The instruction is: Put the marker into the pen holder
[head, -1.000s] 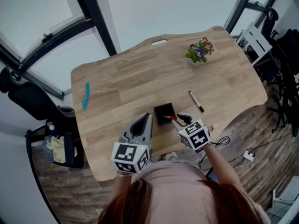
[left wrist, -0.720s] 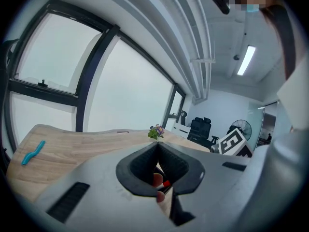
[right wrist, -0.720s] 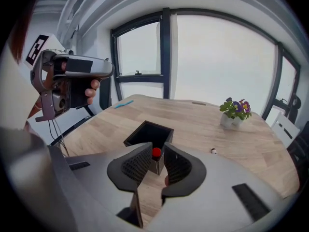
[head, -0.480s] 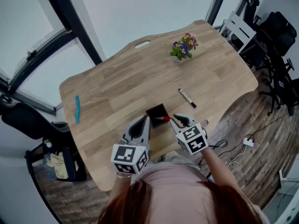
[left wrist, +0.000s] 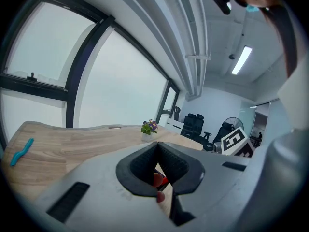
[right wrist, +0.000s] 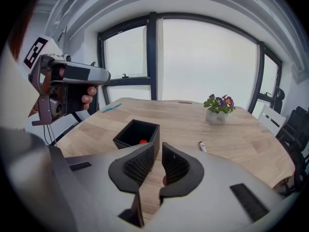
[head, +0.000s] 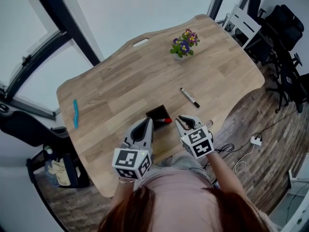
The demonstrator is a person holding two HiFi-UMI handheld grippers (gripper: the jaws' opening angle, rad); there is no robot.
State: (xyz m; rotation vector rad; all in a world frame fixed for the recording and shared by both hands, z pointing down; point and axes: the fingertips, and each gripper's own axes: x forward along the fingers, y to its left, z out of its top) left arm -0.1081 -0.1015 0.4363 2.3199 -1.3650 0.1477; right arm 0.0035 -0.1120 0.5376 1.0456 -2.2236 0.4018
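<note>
2 tongs hang over the near edge of the table [head: 120, 81]; the left tongs [head: 147, 122] are clenched on nothing, just left of the black pen holder [right wrist: 156, 138]; the right tongs [right wrist: 158, 150], just right of it, have just been closing and stand narrowly apart, empty; a red-tipped marker [head: 167, 120] sits inside the holder; a second marker [head: 189, 97] lies on the table beyond.

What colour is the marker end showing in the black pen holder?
Red. The marker end pokes up at the pen holder edge, and it shows clearest in the head view.
</note>
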